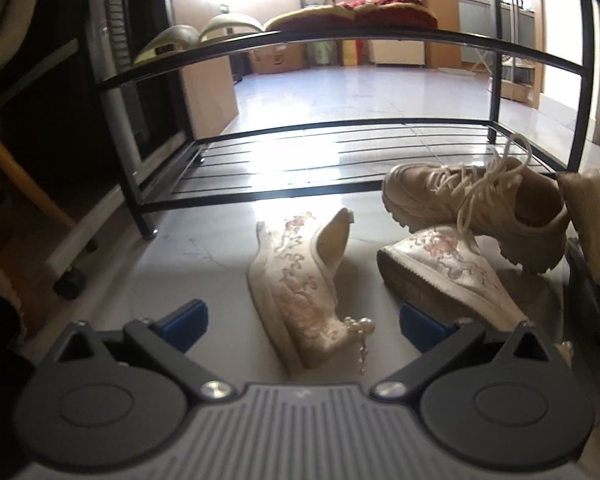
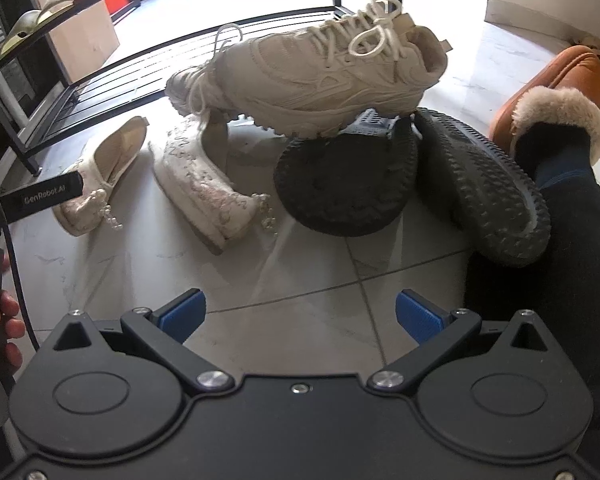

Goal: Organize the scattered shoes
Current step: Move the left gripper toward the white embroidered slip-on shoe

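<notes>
Left gripper (image 1: 302, 326): jaws wide apart, holding nothing. The blue pads (image 1: 188, 320) flank the toe end of an embroidered flat (image 1: 300, 292) lying on its side on the tiled floor (image 1: 188, 256); contact cannot be confirmed.

Right gripper (image 2: 300, 316): jaws wide apart, empty, over bare tile, well short of the shoe pile.

Shoe positions:
1. A 2nd embroidered flat (image 2: 204, 192) lies just beside the 1st, its heel under the beige sneaker (image 2: 316, 76).
2. The beige sneaker rests tilted on the flat and on a black shoe (image 2: 344, 184) lying sole-up. A 2nd black shoe (image 2: 484, 196) leans beside it.
3. Another pale sneaker (image 1: 596, 216) shows only partly at the left view's right edge.
4. The rack (image 1: 340, 160) stands behind the pile; its lower shelf is bare, and the shelf above holds other footwear.

Probable faults:
1. Pulling the 2nd flat or a black shoe 1st would likely topple the sneaker, since both support it.
2. Loose laces (image 2: 372, 28) and the bead trim (image 1: 360, 332) may snag a jaw or rack wire.
3. Closing on the thin, soft flat off-centre may let it twist out.
</notes>
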### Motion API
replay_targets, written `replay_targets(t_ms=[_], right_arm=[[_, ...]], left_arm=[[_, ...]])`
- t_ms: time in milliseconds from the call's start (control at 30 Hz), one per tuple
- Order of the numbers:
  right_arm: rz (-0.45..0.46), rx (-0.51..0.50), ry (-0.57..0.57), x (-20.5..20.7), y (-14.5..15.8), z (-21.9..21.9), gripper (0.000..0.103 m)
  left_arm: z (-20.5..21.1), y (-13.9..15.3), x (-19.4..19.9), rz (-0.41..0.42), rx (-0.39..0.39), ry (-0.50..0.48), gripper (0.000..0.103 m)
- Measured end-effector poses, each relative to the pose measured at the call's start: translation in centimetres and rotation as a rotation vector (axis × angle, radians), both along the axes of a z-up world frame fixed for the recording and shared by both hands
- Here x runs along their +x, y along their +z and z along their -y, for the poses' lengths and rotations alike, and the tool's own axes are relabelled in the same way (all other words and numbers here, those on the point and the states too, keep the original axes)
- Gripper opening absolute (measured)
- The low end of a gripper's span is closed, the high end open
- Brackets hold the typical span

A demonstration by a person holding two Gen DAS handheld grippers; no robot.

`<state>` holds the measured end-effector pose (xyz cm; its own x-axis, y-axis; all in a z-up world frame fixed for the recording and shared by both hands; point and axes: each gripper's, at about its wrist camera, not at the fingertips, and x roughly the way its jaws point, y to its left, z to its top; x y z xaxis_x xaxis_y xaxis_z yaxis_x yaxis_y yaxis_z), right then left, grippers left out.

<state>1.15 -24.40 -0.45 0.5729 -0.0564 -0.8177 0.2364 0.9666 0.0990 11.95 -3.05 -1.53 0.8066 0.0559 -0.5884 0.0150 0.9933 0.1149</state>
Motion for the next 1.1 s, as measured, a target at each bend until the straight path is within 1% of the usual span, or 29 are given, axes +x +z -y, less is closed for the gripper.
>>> replay_targets(t_ms=[133,300,500,667,733,800,867,900,967,1033,1067,1100], right_arm=[[0.0,-0.007,-0.025,-0.1,0.0,1.1,0.103],[-0.006,0.0,-0.047,0.1,-0.5,1.9,0.103],[-0.019,0.008,-0.038,0.5,-1.2,1.8,0.103],[-0.023,0.015,-0.039,0.9,-1.4,1.9,0.103],[-0.024,0.015,-0.041,1.0,-1.4,1.9,0.103],[-0.026,0.013,-0.042,1.1,-1.5,2.0,0.103],[-0.028,0.01,-0.045,1.2,-1.6,2.2,0.103],[-0.029,0.01,-0.047,1.2,-1.7,2.2,0.103],[-0.033,0.013,-0.054,1.3,-1.9,2.4,0.103],[-0.038,0.016,-0.056,1.3,-2.0,2.4,0.103],[-0.039,0.017,-0.055,1.4,-2.0,2.4,0.103],[-0.04,0.018,-0.055,1.4,-2.0,2.4,0.103]], left_arm=[[-0.1,-0.9,-0.1,0.04,-0.002,-0.012,0.103],[0.0,-1.9,0.6,0.042,0.01,-0.01,0.103],[0.8,-1.8,1.0,0.094,0.067,-0.045,0.102],[1.5,-1.9,2.1,0.106,0.122,-0.077,0.102],[1.6,-1.8,2.7,0.107,0.129,-0.09,0.102],[1.3,-1.7,3.7,0.09,0.108,-0.098,0.102],[0.7,-1.7,5.3,0.029,0.062,-0.086,0.102],[0.4,-1.7,6.0,0.0,0.041,-0.077,0.102],[-0.3,-1.8,7.4,-0.039,0.007,-0.03,0.102],[-0.6,-1.9,8.4,-0.053,0.013,0.004,0.101],[-0.6,-2.1,8.7,-0.064,0.029,0.016,0.099],[-0.6,-2.4,9.3,-0.094,0.061,0.036,0.096]])
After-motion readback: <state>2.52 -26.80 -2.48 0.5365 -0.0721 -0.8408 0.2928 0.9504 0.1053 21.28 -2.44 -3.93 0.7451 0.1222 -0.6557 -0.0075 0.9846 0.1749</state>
